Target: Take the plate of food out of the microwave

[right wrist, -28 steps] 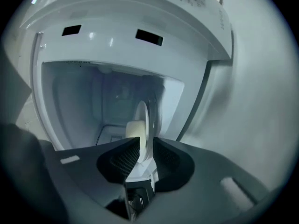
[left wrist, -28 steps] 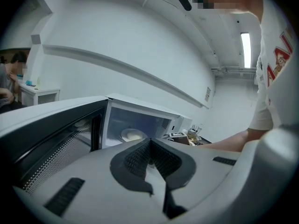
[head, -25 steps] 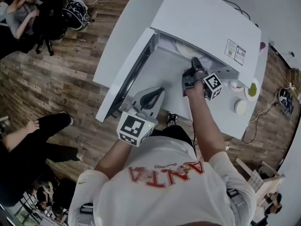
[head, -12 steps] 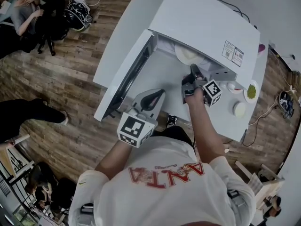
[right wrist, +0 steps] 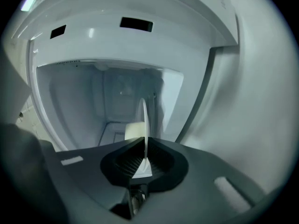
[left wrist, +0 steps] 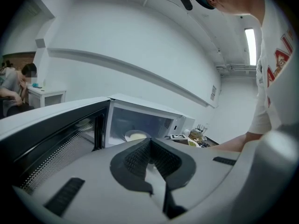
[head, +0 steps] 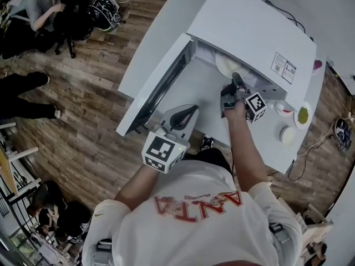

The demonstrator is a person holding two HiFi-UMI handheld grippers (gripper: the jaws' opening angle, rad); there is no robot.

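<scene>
One white table (head: 161, 26) carries one microwave (head: 249, 32), its door (head: 161, 87) swung out at 9 o'clock of the cavity. There are two grippers. The left gripper (head: 186, 112) hangs at 7 o'clock of the other, outside the oven, jaws pressed together on nothing. The right gripper (head: 235, 77) reaches into the cavity mouth and pinches the near rim of the single plate (head: 226, 65), which sits just inside, at 12 o'clock of that gripper. In the right gripper view the rim (right wrist: 145, 120) runs edge-on between the pads, with one pale portion of food (right wrist: 134, 130) at its 9 o'clock.

The plate looks stiff, glazed and breakable, so likely slippery under a narrow pinch. Held by one rim, it will probably sag at the far edge; a second hold on the rim at 9 o'clock would steady it. Three small dishes (head: 303, 115) sit on the table at 3 o'clock
</scene>
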